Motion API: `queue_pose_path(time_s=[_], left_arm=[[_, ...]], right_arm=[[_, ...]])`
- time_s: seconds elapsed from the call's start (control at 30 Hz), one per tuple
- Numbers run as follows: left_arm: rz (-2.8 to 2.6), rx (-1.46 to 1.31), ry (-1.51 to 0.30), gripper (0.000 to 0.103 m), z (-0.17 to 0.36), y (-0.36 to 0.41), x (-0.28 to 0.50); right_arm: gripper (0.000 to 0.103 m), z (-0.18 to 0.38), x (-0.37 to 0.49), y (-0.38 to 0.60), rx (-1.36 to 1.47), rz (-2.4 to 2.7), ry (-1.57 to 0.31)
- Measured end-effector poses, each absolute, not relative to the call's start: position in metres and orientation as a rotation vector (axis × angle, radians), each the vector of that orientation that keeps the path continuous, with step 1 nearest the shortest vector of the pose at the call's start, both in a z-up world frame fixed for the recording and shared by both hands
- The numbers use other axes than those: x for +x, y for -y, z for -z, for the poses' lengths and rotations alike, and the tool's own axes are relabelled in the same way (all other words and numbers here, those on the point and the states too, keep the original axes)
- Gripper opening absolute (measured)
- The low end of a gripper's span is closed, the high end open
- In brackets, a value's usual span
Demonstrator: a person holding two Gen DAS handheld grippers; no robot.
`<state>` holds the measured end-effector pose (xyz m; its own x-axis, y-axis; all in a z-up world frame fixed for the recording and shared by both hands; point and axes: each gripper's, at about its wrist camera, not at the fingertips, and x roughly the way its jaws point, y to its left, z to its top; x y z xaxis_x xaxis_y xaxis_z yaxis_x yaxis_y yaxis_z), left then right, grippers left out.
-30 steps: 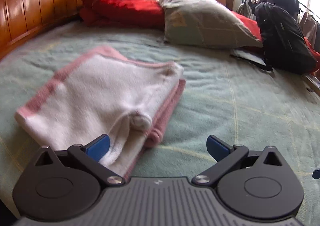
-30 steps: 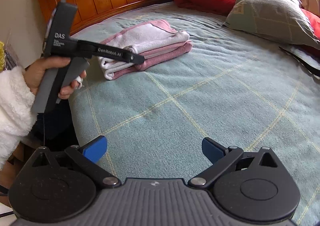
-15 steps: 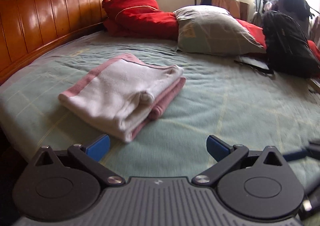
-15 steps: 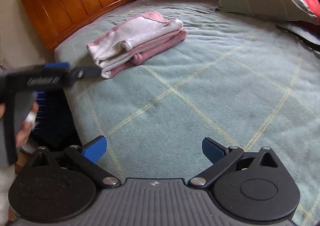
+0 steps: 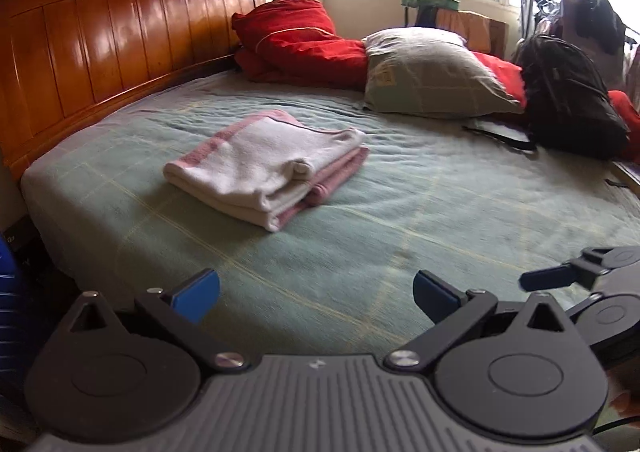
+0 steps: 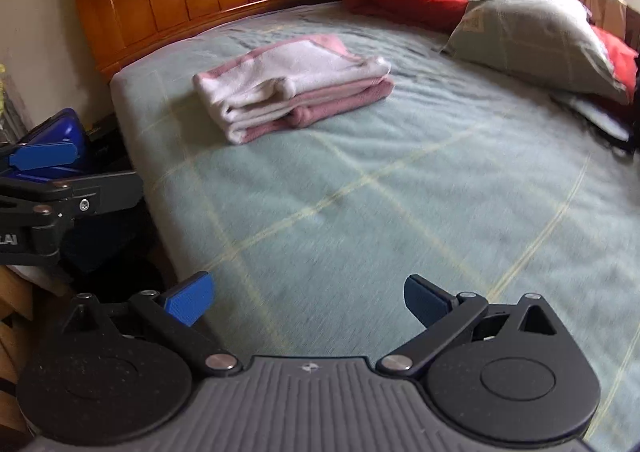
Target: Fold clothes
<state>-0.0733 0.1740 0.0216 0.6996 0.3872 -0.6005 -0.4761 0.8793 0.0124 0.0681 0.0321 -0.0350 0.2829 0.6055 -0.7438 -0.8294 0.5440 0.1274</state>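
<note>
Both grippers, left (image 5: 316, 292) and right (image 6: 306, 298), spread apart, empty; folded towel (image 5: 266, 164) well ahead; another nudge risks loosening its top fold

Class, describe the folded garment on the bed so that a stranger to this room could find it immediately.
Start at the wooden headboard and look onto the green bedspread in front of it. The folded garment lies alone there, near the bed's corner, apart from the pillows. It is white fleece with pink edging, the only neat flat stack there.
</note>
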Motion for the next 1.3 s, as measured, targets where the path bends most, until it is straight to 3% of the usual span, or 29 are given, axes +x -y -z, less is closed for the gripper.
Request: queue_pose_path(time_s=[1.3], left_arm=[[-0.477,-0.161,-0.623,0.102,-0.020,-0.147,-0.082]], right_arm=[[0.103,0.029,0.054,-0.009,-0.261,-0.970,-0.811]])
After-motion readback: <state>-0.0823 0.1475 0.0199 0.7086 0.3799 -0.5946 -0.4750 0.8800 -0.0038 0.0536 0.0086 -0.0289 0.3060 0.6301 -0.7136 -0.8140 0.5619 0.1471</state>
